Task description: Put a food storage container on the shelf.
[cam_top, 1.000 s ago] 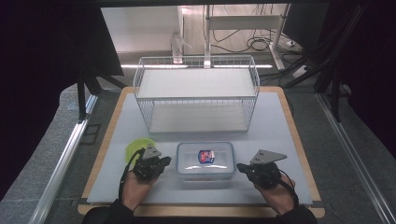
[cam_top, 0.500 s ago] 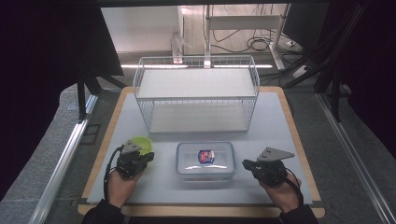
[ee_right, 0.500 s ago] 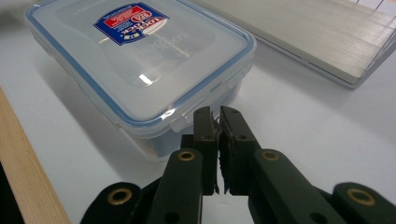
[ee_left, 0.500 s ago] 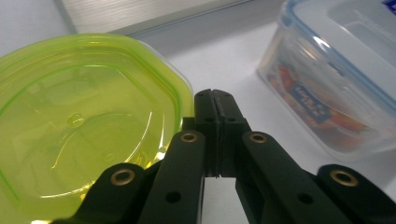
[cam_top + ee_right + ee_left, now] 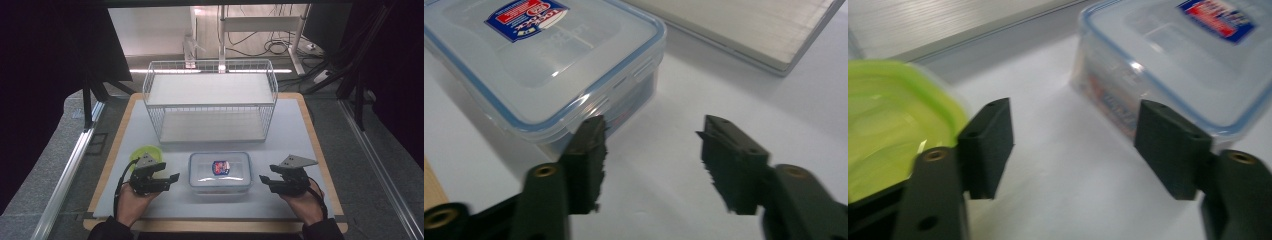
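I hold the left gripper low over the white mat, just to the left of the clear lidded box, its jaws pointing toward the box's left end. Its jaws have just been opening and stand apart with bare mat between them, and in the left gripper view one pad sits close in front of the box's corner without pressing it. My left hand wraps the body from below, forearm coming in from the near edge. The right gripper mirrors it just to the right of the box, jaws aimed at its right end; they too have just been opening, nothing between them. My right hand grips its body.
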